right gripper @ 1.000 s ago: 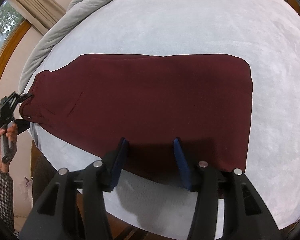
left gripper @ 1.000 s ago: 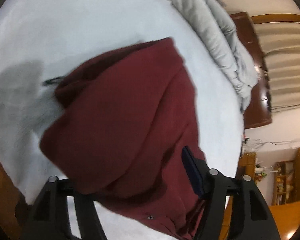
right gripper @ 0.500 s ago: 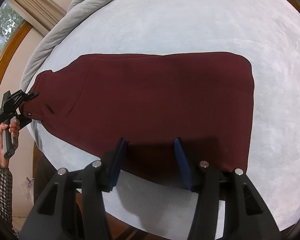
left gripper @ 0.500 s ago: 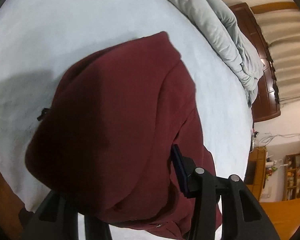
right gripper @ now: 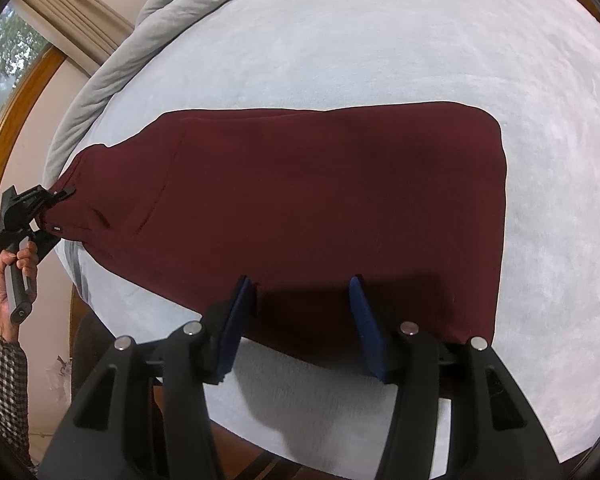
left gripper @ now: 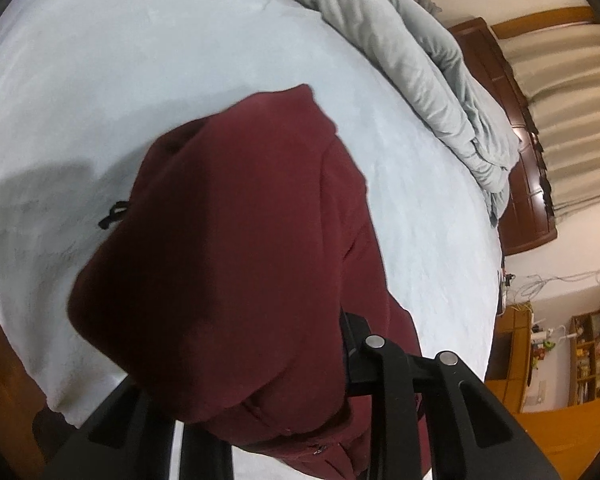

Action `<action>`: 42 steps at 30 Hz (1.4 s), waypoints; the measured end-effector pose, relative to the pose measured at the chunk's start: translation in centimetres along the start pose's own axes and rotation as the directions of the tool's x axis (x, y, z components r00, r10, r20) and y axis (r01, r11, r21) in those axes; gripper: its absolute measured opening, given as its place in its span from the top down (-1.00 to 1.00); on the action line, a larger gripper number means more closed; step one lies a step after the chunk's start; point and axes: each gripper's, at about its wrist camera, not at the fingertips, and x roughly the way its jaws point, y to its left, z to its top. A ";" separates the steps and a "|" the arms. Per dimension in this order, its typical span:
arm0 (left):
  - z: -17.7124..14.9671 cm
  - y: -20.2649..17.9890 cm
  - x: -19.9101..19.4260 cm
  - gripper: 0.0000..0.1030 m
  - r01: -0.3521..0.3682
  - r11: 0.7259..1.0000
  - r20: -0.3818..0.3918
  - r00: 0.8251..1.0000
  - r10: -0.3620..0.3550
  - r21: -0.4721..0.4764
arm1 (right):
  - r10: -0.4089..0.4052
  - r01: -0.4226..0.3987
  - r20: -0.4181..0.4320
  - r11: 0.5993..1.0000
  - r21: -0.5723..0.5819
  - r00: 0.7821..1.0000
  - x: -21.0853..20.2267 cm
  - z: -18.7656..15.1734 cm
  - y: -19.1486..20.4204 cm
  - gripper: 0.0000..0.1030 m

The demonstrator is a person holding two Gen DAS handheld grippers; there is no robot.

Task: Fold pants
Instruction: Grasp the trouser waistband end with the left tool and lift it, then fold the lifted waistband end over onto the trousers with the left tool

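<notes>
Right wrist view: the maroon pants (right gripper: 320,208) lie flat across the pale blue bed (right gripper: 420,40), folded lengthwise into one broad band, with the waist end at the left edge of the mattress and the leg ends squared off at the right. Your right gripper (right gripper: 302,312) hovers at the near long edge of the band with its blue pads (right gripper: 364,320) spread wide; the cloth runs under and between them, and nothing is pinched. At the far left your left gripper (right gripper: 40,204), held in your left hand (right gripper: 18,268), is clamped on the waist end, which rises slightly off the mattress edge. A checked sleeve (right gripper: 0,364) covers that forearm. A grey duvet (right gripper: 148,28) is bunched along the far side of the bed, beside a window (right gripper: 0,64).

Left wrist view: the lifted waist end of the pants (left gripper: 236,248) bulges up in front of the lens and hides most of your left gripper (left gripper: 260,392); only its right finger (left gripper: 356,344) shows, pressed against the cloth. A black drawstring (left gripper: 114,214) pokes out at the left of the bulge. The duvet (left gripper: 420,60) lies against a dark wooden headboard (left gripper: 516,140). Shelves (left gripper: 588,356) stand at the right.
</notes>
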 end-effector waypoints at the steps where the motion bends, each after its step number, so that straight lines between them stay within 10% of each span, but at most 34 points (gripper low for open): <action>1: -0.1 0.2 0.0 0.49 0.001 1.000 0.000 1.000 -0.001 -0.001 | 0.000 0.000 0.000 1.000 0.001 1.000 0.0 0.0 0.0 0.00; 17: -3.2 -8.5 -3.2 0.49 -0.004 0.944 0.112 0.993 -0.034 0.329 | 0.009 -0.011 0.045 0.999 0.046 0.999 -1.9 0.1 -1.0 -0.03; 27: -10.2 -16.4 -3.1 0.48 -0.020 0.775 0.083 0.996 -0.041 0.632 | 0.008 -0.012 0.058 0.997 0.082 0.998 -2.2 -0.1 -2.0 -0.03; 42: -18.6 -21.0 -0.1 0.27 -0.061 0.532 0.036 0.998 0.058 0.844 | 0.022 -0.027 0.059 0.995 0.093 0.998 -1.9 0.0 -2.6 -0.05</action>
